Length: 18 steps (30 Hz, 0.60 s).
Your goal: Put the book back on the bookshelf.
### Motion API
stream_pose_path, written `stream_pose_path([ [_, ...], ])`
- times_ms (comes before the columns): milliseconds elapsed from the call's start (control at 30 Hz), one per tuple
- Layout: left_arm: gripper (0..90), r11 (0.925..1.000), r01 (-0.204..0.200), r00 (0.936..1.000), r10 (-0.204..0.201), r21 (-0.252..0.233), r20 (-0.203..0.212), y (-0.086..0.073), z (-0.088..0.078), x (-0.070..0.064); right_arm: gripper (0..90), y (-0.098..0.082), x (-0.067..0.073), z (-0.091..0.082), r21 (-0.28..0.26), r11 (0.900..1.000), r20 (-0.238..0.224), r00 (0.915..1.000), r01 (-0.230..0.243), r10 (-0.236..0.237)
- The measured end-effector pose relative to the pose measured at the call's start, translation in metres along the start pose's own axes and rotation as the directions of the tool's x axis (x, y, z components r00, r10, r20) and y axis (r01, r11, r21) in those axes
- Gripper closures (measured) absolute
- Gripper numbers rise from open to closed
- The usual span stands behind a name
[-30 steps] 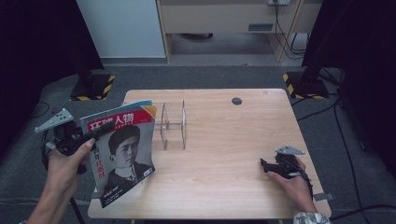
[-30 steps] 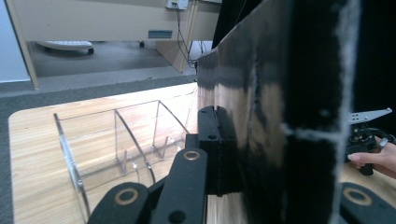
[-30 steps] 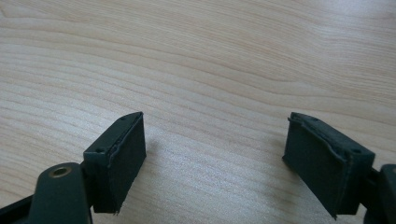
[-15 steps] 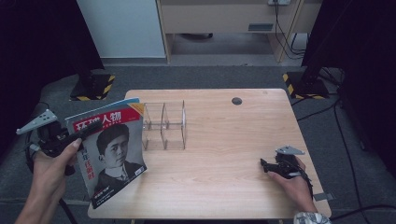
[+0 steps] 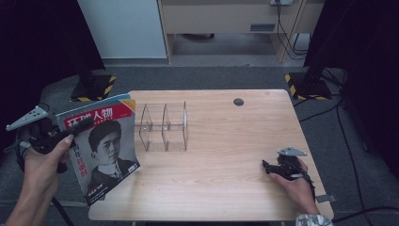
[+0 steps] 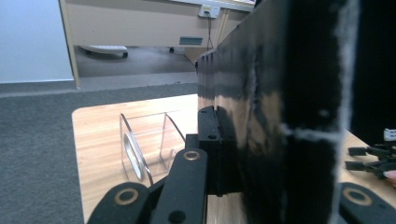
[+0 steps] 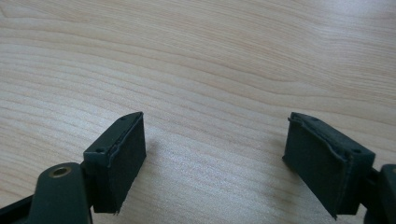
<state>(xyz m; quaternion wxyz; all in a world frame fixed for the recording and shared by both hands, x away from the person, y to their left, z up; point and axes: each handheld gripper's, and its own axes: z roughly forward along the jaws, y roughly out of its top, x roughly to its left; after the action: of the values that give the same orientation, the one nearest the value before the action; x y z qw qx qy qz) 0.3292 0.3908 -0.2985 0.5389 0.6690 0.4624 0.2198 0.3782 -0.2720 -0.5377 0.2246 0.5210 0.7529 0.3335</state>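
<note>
A magazine (image 5: 106, 150) with a red title band and a portrait on its cover is held upright and tilted over the table's left front corner. My left gripper (image 5: 84, 125) is shut on its upper left edge. In the left gripper view the magazine (image 6: 280, 93) is a dark slab between the jaws. A clear acrylic rack (image 5: 164, 126) with three dividers stands just right of the magazine, apart from it, and the same rack (image 6: 144, 144) lies past the left jaw. My right gripper (image 5: 269, 168) rests on the table at the front right, and in its own view the right gripper (image 7: 215, 158) is open over bare wood.
The wooden table (image 5: 226, 188) has a small black round cap (image 5: 238, 101) near its far edge. Yellow-and-black striped stand bases (image 5: 96, 87) (image 5: 306, 84) sit on the grey carpet behind the table. A cabinet and cables are farther back.
My left hand has carried the magazine leftward and slightly up, away from the rack, so the whole rack now shows. The right gripper has stayed put.
</note>
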Motion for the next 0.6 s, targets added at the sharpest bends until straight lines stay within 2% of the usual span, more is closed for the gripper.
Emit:
stream_pose_path([
  [167,86.7,1.0,-0.001,0.9998,0.001,-0.003,-0.022,0.003,0.009,0.005,20.7,0.0,0.0,0.0,0.0,1.0,0.0,1.0,0.0,0.0],
  [433,86.6,0.9993,0.025,0.9981,-0.027,-0.028,-0.055,0.005,0.028,0.021,20.7,0.0,0.0,0.0,0.0,1.0,0.0,1.0,0.0,0.0],
  [600,86.6,0.9996,-0.015,0.9965,0.013,-0.024,-0.083,0.002,0.041,0.028,20.6,0.0,0.0,0.0,0.0,1.0,0.0,1.0,0.0,0.0],
])
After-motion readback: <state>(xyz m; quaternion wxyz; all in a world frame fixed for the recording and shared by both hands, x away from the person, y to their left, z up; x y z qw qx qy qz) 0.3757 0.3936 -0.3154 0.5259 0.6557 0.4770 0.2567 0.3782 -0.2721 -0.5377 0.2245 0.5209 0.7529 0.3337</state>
